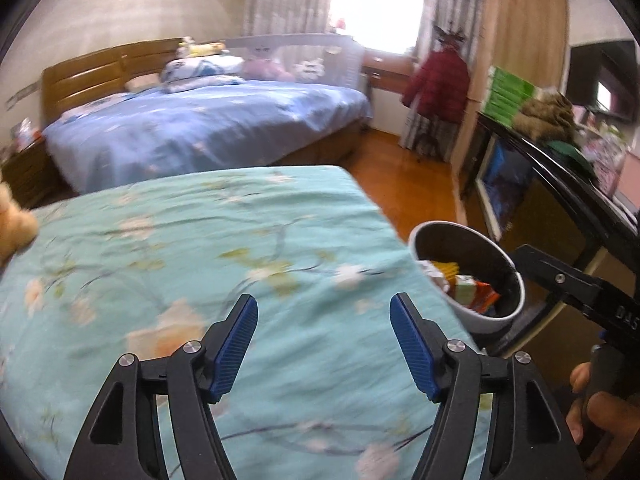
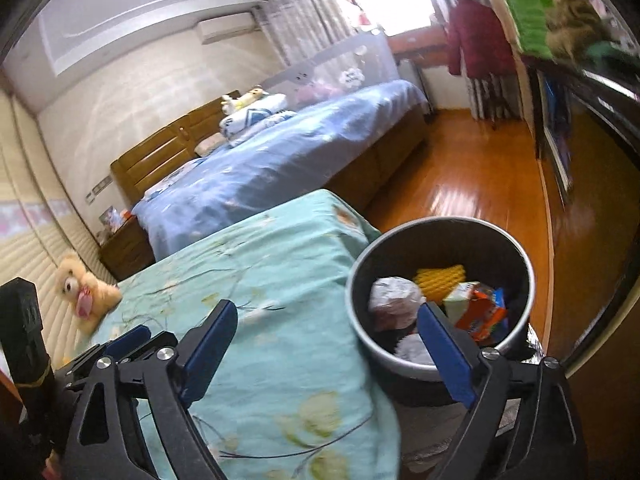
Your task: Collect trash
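A round grey trash bin (image 2: 360, 280) stands on the floor against the right edge of the teal floral bed (image 2: 260, 272). It holds crumpled white paper (image 2: 390, 294), a yellow ridged piece (image 2: 440, 280) and an orange wrapper (image 2: 482, 318). The bin also shows in the left wrist view (image 1: 492, 322). My right gripper (image 2: 326, 312) is open and empty, above the bed edge and the bin's near rim. My left gripper (image 1: 324, 306) is open and empty over the teal bed (image 1: 200, 248). The right gripper's body (image 1: 560, 280) shows beside the bin in the left wrist view.
A teddy bear (image 2: 82, 292) lies at the teal bed's far left. A blue bed (image 1: 200, 128) with pillows stands beyond. Orange wood floor (image 2: 460, 192) runs to the right, with a dark cabinet (image 1: 532, 200) and a red coat (image 1: 438, 84) on a stand.
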